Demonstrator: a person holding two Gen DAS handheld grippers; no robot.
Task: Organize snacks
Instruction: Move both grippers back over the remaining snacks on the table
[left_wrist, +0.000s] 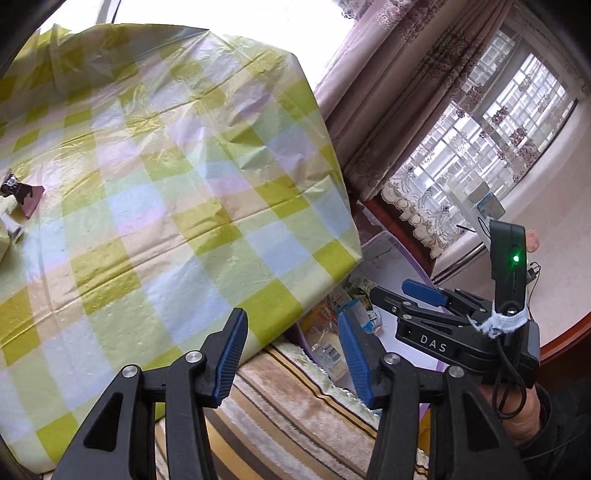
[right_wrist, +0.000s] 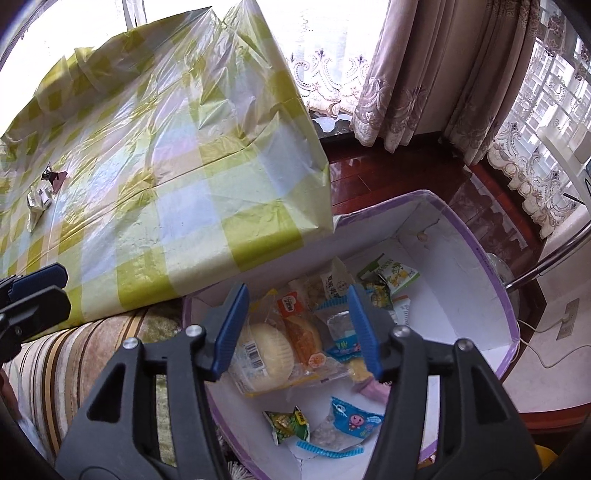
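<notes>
The right gripper (right_wrist: 297, 332) is held over the purple-rimmed box (right_wrist: 495, 295), jaws parted and empty, with packaged snacks (right_wrist: 280, 343) seen lying inside below. The left gripper (left_wrist: 291, 356) is held beside the table (left_wrist: 166, 184) edge, jaws likewise parted around nothing. 2 small wrappers (right_wrist: 40, 201) are left on the checked tablecloth.

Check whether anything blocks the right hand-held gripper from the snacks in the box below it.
Nothing visible does. The right hand-held gripper hangs open above the lidless white box, and the wrapped round bun lies exposed beneath it.
</notes>
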